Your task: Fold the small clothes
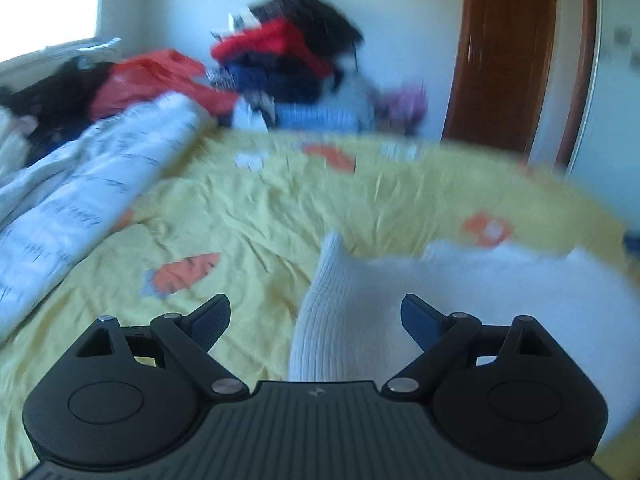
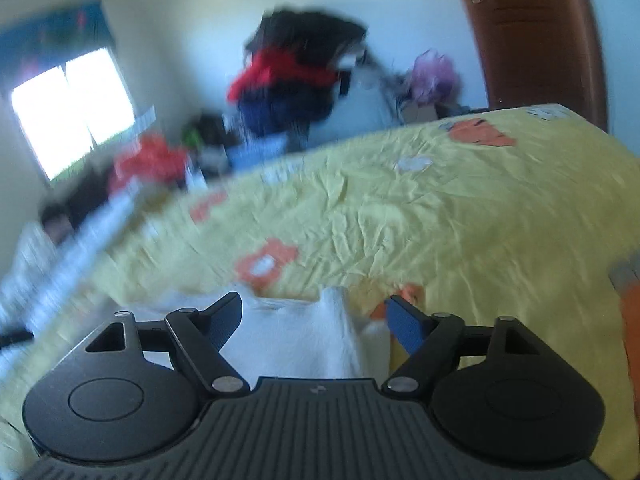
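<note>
Left gripper and right gripper, both spread and holding nothing, above the white garment lying on the yellow bedsheet; unpinned, its fold may spring open.

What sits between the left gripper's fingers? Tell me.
Left wrist view: part of the white garment on the yellow sheet lies between the open left gripper fingers; neither pad presses it.

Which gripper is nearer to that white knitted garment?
Neither clearly. The open left gripper hangs over the white garment's ribbed left part; the open right gripper hangs over its right edge.
</note>
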The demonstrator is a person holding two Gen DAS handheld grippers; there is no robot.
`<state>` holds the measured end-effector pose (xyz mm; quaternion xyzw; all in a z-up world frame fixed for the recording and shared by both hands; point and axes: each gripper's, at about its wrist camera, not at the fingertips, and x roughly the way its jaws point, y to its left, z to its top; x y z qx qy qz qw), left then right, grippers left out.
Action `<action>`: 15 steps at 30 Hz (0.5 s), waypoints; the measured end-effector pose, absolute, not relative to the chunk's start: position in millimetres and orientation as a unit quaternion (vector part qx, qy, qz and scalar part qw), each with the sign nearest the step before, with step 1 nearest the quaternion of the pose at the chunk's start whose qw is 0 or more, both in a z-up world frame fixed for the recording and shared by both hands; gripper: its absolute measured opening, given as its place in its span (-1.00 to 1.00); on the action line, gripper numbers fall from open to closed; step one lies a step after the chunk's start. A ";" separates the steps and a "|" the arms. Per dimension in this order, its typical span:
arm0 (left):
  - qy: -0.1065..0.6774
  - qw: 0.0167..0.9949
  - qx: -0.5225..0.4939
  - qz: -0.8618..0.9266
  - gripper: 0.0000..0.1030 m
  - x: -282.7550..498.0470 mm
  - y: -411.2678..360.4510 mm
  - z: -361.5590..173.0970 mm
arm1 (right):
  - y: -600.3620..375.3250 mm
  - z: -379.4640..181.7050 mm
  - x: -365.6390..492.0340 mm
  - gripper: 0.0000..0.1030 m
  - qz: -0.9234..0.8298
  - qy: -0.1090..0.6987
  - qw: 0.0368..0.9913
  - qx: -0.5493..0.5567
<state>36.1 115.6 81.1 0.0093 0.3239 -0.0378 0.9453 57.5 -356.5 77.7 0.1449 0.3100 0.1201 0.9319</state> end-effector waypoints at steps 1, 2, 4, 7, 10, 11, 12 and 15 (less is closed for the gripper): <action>0.340 0.939 0.024 -0.037 0.79 52.7 108.0 72.2 | -350.0 72.3 75.3 0.53 0.125 0.329 0.928 0.125; 0.354 0.934 0.034 -0.037 0.79 67.5 102.0 64.1 | -343.8 68.5 87.3 0.49 0.124 0.343 0.924 0.114; 0.381 0.923 0.034 -0.034 0.73 89.5 97.8 46.8 | -331.5 57.8 106.9 0.48 0.129 0.370 0.916 0.091; 0.412 0.909 0.023 -0.057 0.05 113.9 90.7 30.2 | -320.5 39.0 126.4 0.22 0.125 0.403 0.904 0.074; 0.402 0.913 0.024 -0.065 -0.51 121.4 83.1 36.0 | -321.6 27.6 130.2 -0.68 0.157 0.411 0.891 0.114; 0.390 0.918 0.022 -0.065 -0.54 121.4 83.8 41.0 | -322.4 32.1 128.3 -0.69 0.158 0.394 0.897 0.118; 0.370 0.927 0.018 -0.062 -0.57 117.0 84.9 47.2 | -326.6 41.1 122.7 -0.72 0.162 0.366 0.907 0.129; 0.347 0.937 0.015 -0.037 -0.66 115.4 89.5 45.7 | -349.7 53.7 117.4 -0.75 0.153 0.298 0.923 0.187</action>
